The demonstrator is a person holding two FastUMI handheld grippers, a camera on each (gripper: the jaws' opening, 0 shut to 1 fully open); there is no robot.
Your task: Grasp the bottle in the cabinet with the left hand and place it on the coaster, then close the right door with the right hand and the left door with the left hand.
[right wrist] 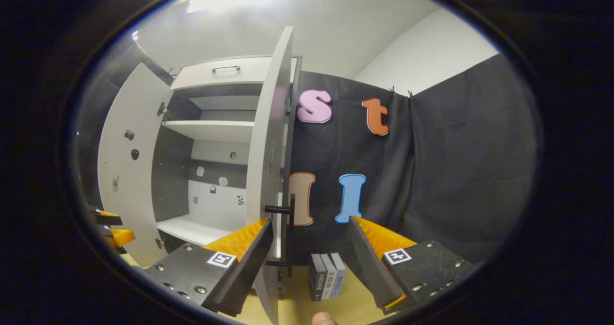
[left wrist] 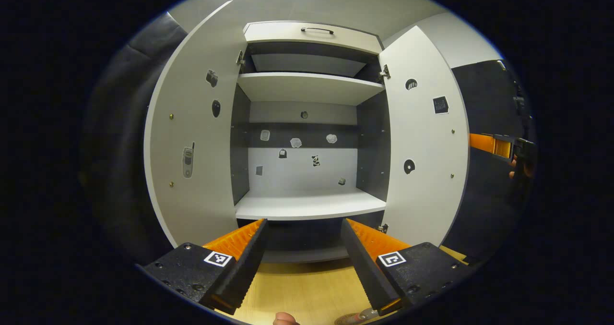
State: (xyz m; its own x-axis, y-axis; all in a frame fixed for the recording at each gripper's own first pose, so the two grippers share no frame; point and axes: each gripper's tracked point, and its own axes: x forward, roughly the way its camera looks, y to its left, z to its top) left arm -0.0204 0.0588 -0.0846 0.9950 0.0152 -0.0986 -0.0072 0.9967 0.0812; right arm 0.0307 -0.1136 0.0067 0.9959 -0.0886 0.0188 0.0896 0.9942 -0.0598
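Since the white two-door cabinet [left wrist: 307, 123] stands with bare shelves and no bottle in sight on them, the step in hand looks like closing the white right door [right wrist: 268, 171]. With its jaws wide and empty, the right gripper [right wrist: 309, 262] sits just beside the door's edge at six o'clock; better to push flat on the outer face near the black bar handle [right wrist: 283, 210]. The left gripper [left wrist: 303, 262], also wide and empty, faces the cabinet and should stay clear of the swing.

Cabinet [left wrist: 307, 123] ahead on the table [left wrist: 307, 291], left door [left wrist: 192, 138] and right door [left wrist: 422, 138] swung outward; boxes [right wrist: 327, 276] right of it
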